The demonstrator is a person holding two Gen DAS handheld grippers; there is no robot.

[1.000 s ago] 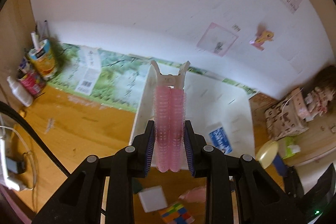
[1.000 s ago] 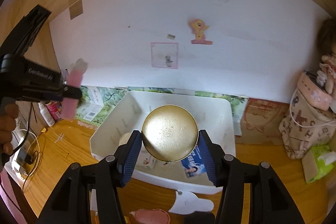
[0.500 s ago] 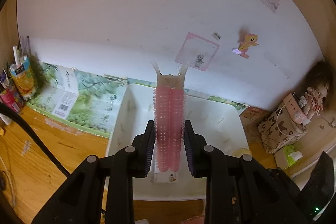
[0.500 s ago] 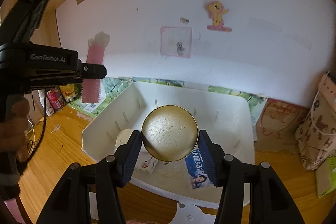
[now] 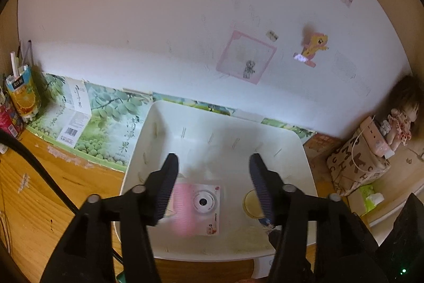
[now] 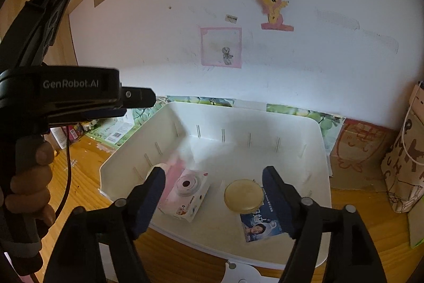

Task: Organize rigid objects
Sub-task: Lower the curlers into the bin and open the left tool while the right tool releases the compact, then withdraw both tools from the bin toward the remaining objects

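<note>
Right wrist view, wooden desk (image 6: 87, 177), white wall (image 6: 291, 65), white bin (image 6: 315, 177), both tongs just released, empty.

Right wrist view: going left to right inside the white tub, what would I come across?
In the white tub: blurred pink hair roller → pink camera box → round gold tin → blue packet with a face on it.

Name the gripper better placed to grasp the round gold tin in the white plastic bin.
Right. Both have just been opening; the right gripper frames the round gold tin between its jaws, the left gripper has it behind a finger.
</note>
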